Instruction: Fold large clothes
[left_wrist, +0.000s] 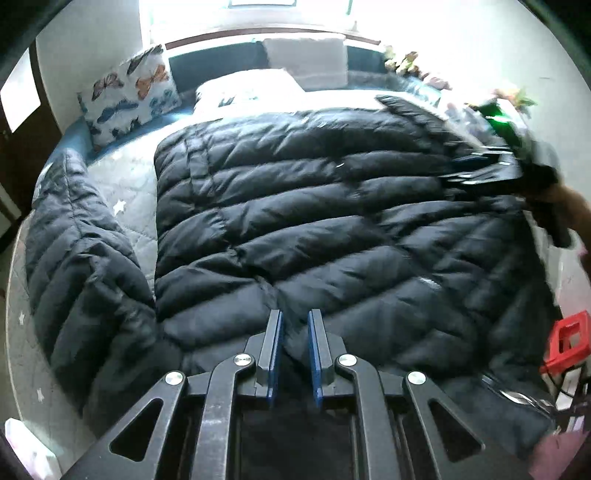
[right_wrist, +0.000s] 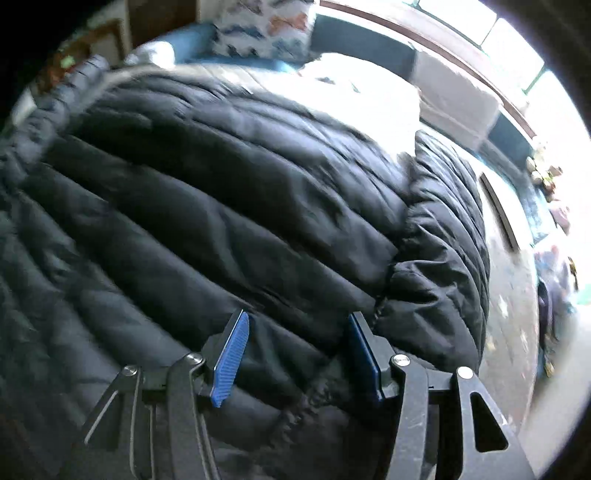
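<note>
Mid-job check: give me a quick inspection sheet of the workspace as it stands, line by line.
Surface: bed with a pale quilted cover, starred.
Job's things: black puffer coat spread flat across it; one sleeve lies off to the side.
Clutter: butterfly pillow and white pillow at the head; red object at the bed's edge.
Grippers: left gripper nearly shut, gap narrow, over the coat's hem, nothing clearly pinched; right gripper open above the coat, nothing held.
Cables: dark cords by the red object, blurred.
Surroundings: bright window behind the headboard; flowers on the ledge.
</note>
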